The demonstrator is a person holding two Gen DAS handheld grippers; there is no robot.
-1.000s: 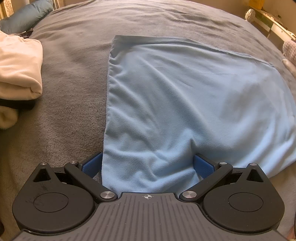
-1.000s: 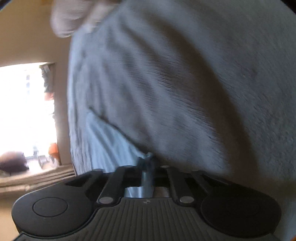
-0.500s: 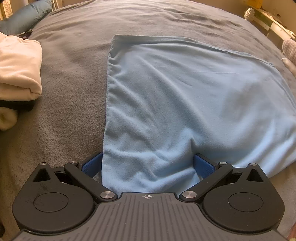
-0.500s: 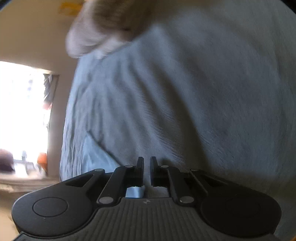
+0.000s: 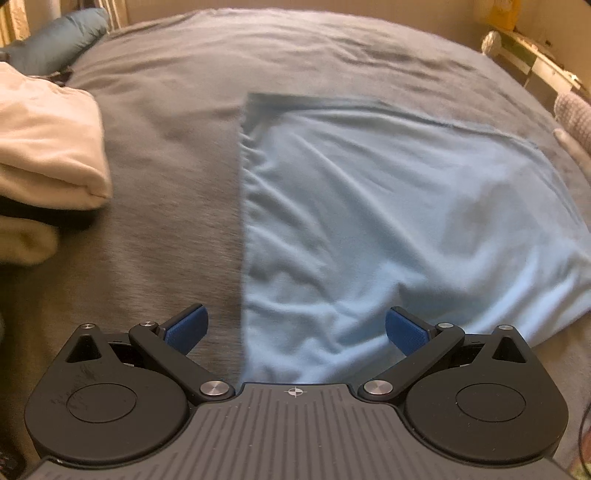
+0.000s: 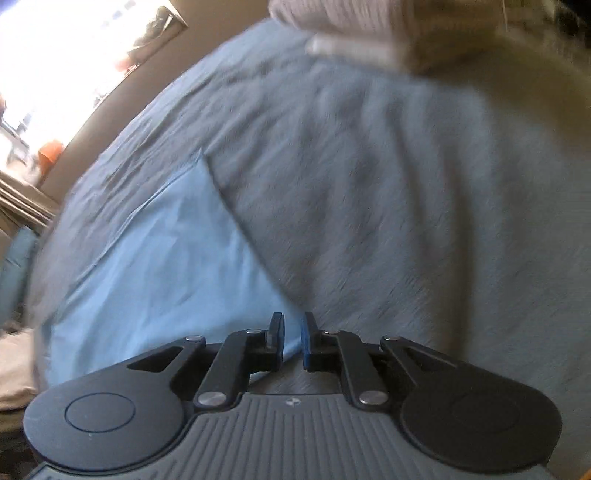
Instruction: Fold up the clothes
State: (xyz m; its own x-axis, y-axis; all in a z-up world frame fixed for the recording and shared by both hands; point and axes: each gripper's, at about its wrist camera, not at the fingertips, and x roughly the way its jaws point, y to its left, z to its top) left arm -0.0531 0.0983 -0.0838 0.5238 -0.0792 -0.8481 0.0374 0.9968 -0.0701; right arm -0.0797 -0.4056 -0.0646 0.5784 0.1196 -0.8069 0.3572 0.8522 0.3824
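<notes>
A light blue cloth (image 5: 388,221) lies spread flat on the grey bed cover (image 5: 166,166), a little wrinkled. My left gripper (image 5: 295,325) hangs open above the cloth's near left edge. Its left finger is over the grey cover, its right finger over the cloth, and it holds nothing. In the right wrist view the same cloth (image 6: 166,266) lies to the left on the grey cover (image 6: 406,221). My right gripper (image 6: 293,325) is above the cloth's corner. Its jaws are opening, a narrow gap shows between the pads, and nothing is between them.
Folded cream clothes (image 5: 44,155) are stacked at the left of the bed, and a teal pillow (image 5: 55,40) lies behind them. A pale knitted item (image 5: 572,110) sits at the right edge, also blurred at the top (image 6: 332,14). A bright window (image 6: 55,55) is far left.
My right gripper let go of the cloth edge it pinched, rose and rolled. My left gripper drew up and back, so its left finger now stands off the cloth.
</notes>
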